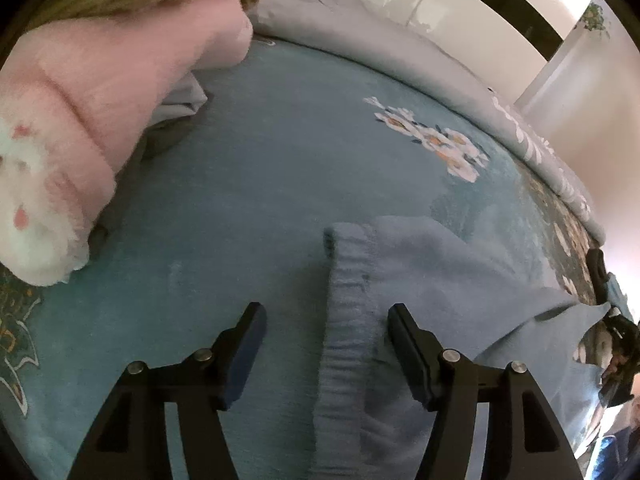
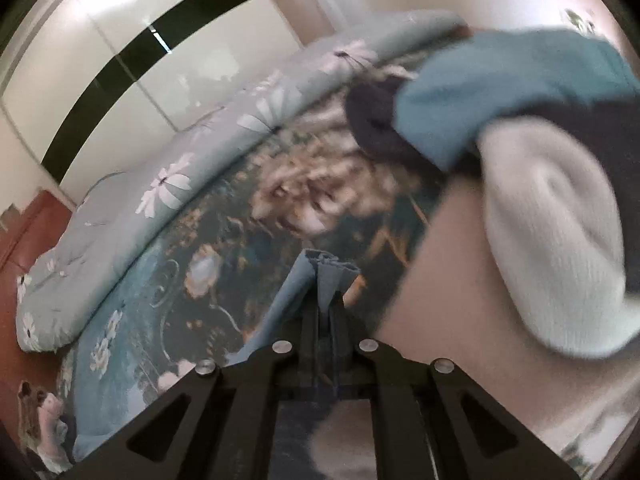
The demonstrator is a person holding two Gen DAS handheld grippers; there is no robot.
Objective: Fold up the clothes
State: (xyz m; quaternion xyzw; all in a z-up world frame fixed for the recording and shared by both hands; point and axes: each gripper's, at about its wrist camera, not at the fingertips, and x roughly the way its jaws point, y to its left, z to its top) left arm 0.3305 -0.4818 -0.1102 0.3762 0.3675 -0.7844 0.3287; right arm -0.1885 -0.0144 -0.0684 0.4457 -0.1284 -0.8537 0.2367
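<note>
A pale blue fleece garment lies on the blue flowered bedspread, its gathered elastic band running toward me. My left gripper is open and straddles that band; one finger sits on the bedspread and the other on the fleece, and the pads are not pressing it. In the right wrist view my right gripper is shut on a folded edge of blue cloth, held above the dark flowered part of the bedspread. The cloth trails down to the left of the fingers.
A pink fluffy folded pile sits at the left of the bed. Stacked clothes, teal and white knit, loom close on the right. A grey floral quilt lines the far edge, with a white wardrobe behind.
</note>
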